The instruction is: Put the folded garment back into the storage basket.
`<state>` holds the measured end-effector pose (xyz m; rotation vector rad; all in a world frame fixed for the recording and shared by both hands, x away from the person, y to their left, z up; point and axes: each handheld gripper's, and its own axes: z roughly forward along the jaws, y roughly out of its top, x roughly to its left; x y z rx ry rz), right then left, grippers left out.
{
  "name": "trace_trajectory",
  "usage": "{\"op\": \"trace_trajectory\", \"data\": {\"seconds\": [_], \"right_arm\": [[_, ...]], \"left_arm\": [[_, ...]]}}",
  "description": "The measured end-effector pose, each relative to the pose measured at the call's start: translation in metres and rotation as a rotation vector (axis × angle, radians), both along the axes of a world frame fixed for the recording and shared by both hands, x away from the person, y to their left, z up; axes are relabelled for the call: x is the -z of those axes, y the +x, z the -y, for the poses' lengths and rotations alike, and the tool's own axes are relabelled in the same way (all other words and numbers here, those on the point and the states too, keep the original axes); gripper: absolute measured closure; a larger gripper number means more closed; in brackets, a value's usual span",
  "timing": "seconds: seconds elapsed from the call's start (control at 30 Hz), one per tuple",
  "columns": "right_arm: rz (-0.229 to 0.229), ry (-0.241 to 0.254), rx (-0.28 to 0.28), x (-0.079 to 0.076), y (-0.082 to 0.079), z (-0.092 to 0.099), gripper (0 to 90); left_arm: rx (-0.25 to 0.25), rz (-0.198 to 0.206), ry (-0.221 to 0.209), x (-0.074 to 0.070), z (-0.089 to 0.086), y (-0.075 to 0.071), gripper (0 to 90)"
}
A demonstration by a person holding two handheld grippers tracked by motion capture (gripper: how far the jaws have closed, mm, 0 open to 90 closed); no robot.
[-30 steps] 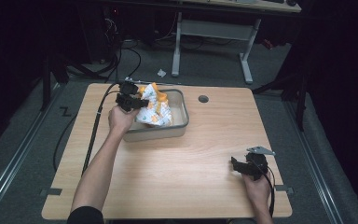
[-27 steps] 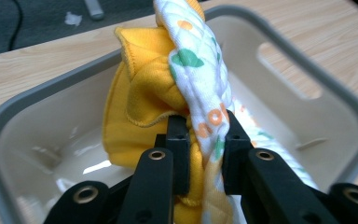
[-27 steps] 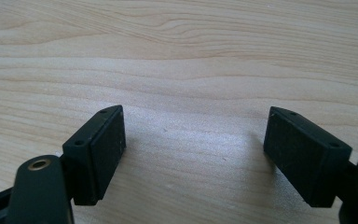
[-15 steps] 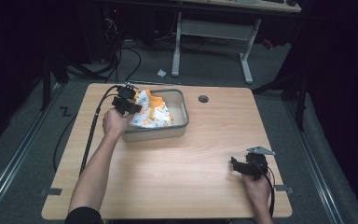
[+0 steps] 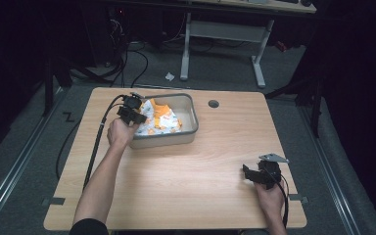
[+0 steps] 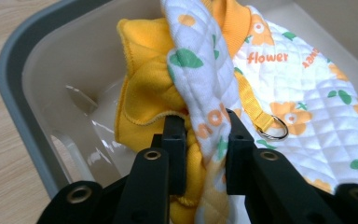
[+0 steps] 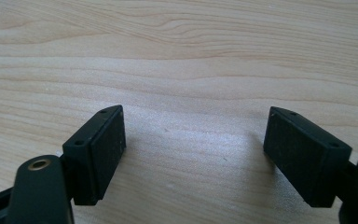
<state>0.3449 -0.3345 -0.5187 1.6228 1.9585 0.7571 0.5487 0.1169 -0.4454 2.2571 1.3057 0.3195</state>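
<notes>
A quilted white garment (image 5: 160, 119) with orange flowers and a yellow fleece lining lies in the grey bin (image 5: 162, 140) at the table's far left. My left gripper (image 5: 137, 114) reaches over the bin's left rim. In the left gripper view a fold of the garment (image 6: 279, 79) runs between the jaws of that gripper (image 6: 204, 122). The jaws have just been opening a little, and the pads still touch the fold. Near the table's front right my right gripper (image 5: 248, 174) rests open over bare wood, nothing between the jaws (image 7: 193, 135).
The bin's grey rim (image 6: 9, 74) and a pale inner wall stand close to the left jaws. A round cable hole (image 5: 213, 104) sits right of the bin. The left gripper's cable (image 5: 98, 142) trails along the table's left side. Desk legs stand beyond the far edge.
My left gripper has sunk with the garment, which was bunched above the bin and now lies spread inside it. The right gripper has kept still.
</notes>
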Motion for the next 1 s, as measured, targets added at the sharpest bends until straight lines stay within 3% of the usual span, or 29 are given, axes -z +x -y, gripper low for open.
{"op": "trace_trajectory", "data": {"seconds": [0.2,0.33,0.4,0.57,0.63,0.73,0.8,0.93,1.0], "right_arm": [[0.0,-0.001,0.0,0.0,0.0,0.0,21.0],[0.001,-0.001,0.0,0.0,0.0,0.0,21.0],[0.0,0.0,-0.001,0.0,0.0,0.0,21.0],[0.0,-0.001,-0.001,0.0,0.0,0.0,21.1],[0.0,0.0,-0.001,0.0,0.0,0.0,21.1],[0.0,-0.001,-0.001,0.0,0.0,0.0,21.0],[0.0,0.0,-0.001,0.0,0.0,0.0,21.1],[0.0,0.0,-0.001,0.0,0.0,0.0,21.0],[0.0,0.0,-0.001,0.0,0.0,0.0,21.1]], "left_arm": [[-0.014,-0.007,0.035,0.005,0.002,0.001,67.6],[-0.036,-0.001,0.034,0.005,0.0,0.0,54.2],[-0.051,0.011,0.01,0.002,-0.003,-0.002,49.4],[-0.061,0.058,0.002,-0.005,-0.006,-0.006,39.8],[-0.065,0.102,-0.012,-0.012,-0.007,-0.009,38.0],[-0.057,0.125,-0.031,-0.018,-0.009,-0.012,39.1],[-0.045,0.132,-0.03,-0.019,-0.009,-0.014,44.6],[-0.029,0.118,-0.029,-0.016,-0.009,-0.015,57.9],[-0.025,0.095,-0.007,-0.01,-0.009,-0.014,62.4]]}}
